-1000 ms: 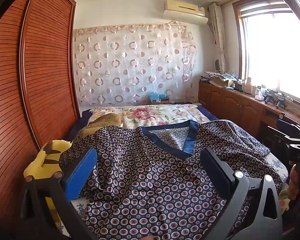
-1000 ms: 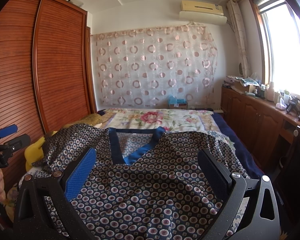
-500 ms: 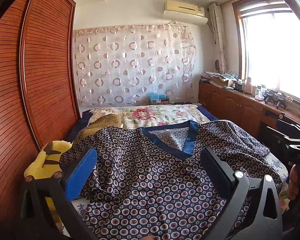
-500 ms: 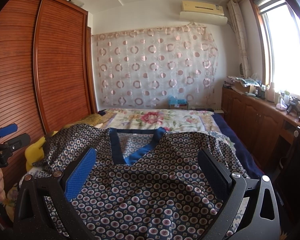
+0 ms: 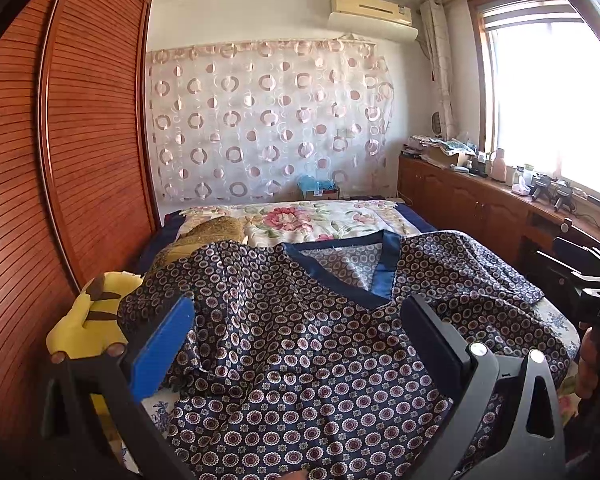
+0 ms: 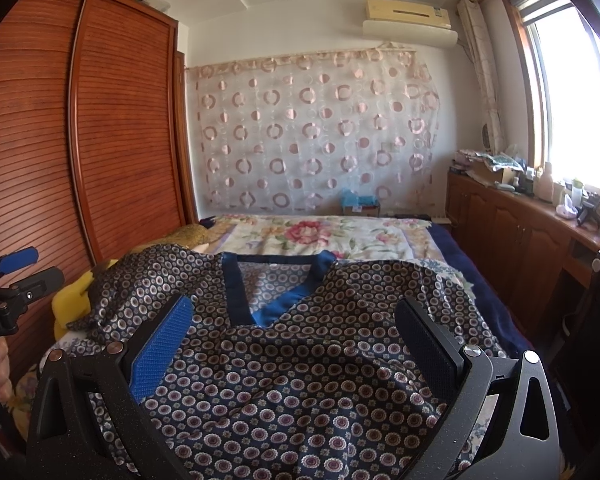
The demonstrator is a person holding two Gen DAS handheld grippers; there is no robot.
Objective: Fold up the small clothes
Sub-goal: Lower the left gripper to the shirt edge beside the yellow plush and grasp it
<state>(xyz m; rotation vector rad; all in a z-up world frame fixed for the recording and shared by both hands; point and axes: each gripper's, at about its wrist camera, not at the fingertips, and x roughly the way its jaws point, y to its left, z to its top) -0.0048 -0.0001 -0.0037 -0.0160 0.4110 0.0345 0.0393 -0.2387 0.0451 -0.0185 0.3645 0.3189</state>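
Sunlit bedroom: on the bed [image 5: 340, 220] a patterned shirt [image 5: 300, 352] lies spread, unfolded. Left gripper [image 5: 300, 344] and right gripper [image 6: 296, 340] hover wide, empty; folding seems unstarted, so next comes pinching a hem or sleeve.

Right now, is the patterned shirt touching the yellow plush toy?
Touching. In the left wrist view, the patterned shirt drapes its sleeve edge over the yellow plush toy, with no gap showing.

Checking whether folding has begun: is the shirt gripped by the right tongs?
No, the right tongs stand wide open above the shirt, which lies spread flat.
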